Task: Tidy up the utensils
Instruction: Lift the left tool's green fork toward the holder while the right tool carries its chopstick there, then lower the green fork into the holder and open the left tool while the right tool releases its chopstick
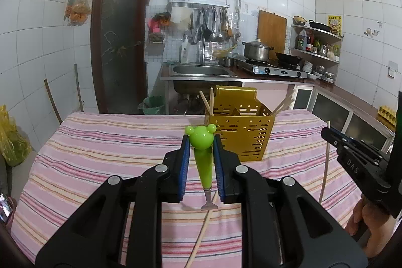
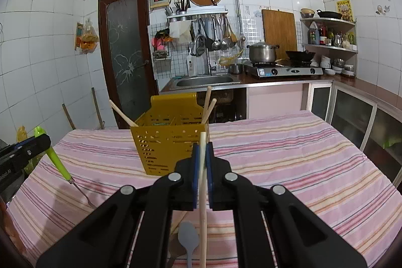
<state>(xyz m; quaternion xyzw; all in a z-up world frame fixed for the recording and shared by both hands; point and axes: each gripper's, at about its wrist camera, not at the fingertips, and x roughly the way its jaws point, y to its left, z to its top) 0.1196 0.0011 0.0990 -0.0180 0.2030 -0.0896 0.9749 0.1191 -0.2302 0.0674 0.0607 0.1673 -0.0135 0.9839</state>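
My left gripper [image 1: 201, 140] is shut on a green bear-headed fork [image 1: 203, 160], held upright above the striped tablecloth, just in front of the yellow perforated utensil caddy [image 1: 241, 135]. The fork also shows in the right wrist view [image 2: 56, 158]. My right gripper [image 2: 202, 146] is shut on a wooden chopstick [image 2: 202, 192], held upright close in front of the caddy [image 2: 165, 145]. The caddy holds a few chopsticks [image 2: 208, 104]. The right gripper and its chopstick [image 1: 326, 162] show at the right of the left wrist view.
A grey spoon [image 2: 188, 240] lies on the cloth under the right gripper. Another chopstick [image 1: 201, 235] lies on the cloth under the left gripper. The table [image 2: 301, 155] has a pink striped cloth. Behind it are a sink [image 2: 206, 81], stove and cabinets.
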